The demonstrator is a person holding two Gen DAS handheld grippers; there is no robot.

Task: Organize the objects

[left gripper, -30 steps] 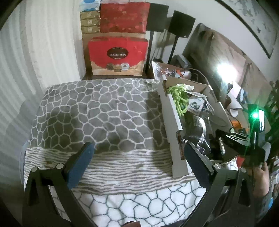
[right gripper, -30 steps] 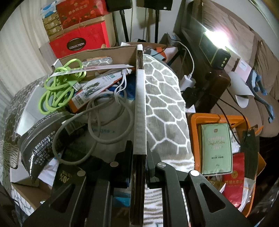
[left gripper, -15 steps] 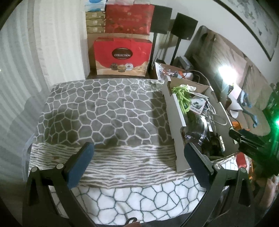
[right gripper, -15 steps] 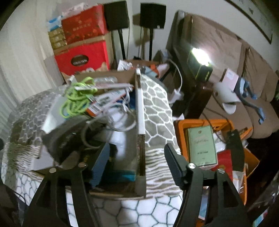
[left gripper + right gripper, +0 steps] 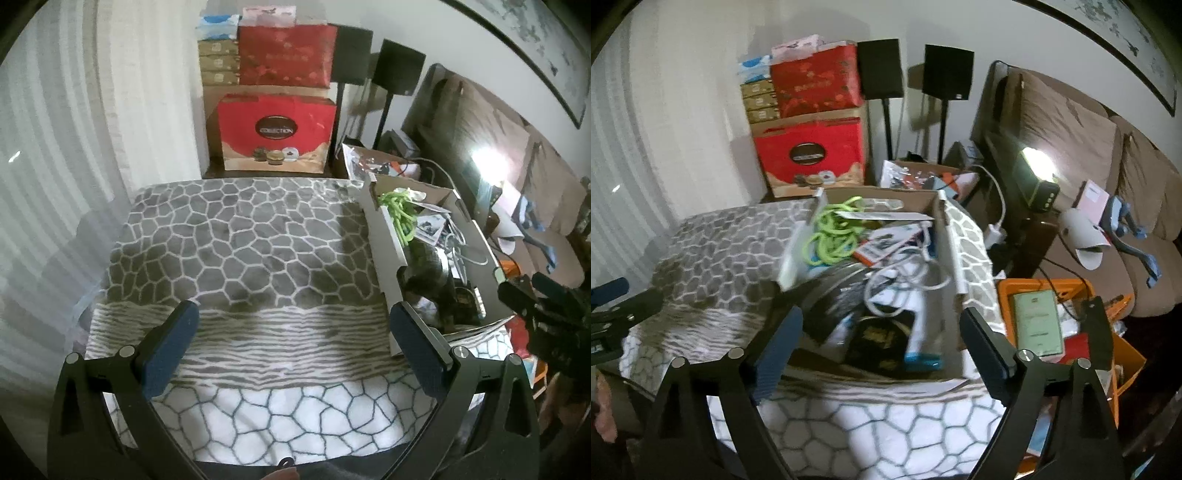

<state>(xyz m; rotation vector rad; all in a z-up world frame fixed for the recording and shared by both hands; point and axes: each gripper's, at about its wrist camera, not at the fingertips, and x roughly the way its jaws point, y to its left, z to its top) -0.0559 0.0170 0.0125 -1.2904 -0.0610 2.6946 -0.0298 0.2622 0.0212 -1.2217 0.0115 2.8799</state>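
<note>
Both grippers are spread wide and holding nothing: left gripper (image 5: 291,328) over the bare blanket (image 5: 240,240) at frame centre, right gripper (image 5: 879,328) facing the cardboard box (image 5: 955,258) mid-frame, crammed with a green cable (image 5: 831,240) and white cable (image 5: 905,273). I'd grab one loose item cleanly, since tangled cords snag.

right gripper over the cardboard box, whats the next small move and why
Probably lower the right gripper toward one loose item in the cardboard box, perhaps the green cable. Both grippers are open and empty, the box is heaped with cables and packets, and the left gripper hangs over bare blanket.
</note>
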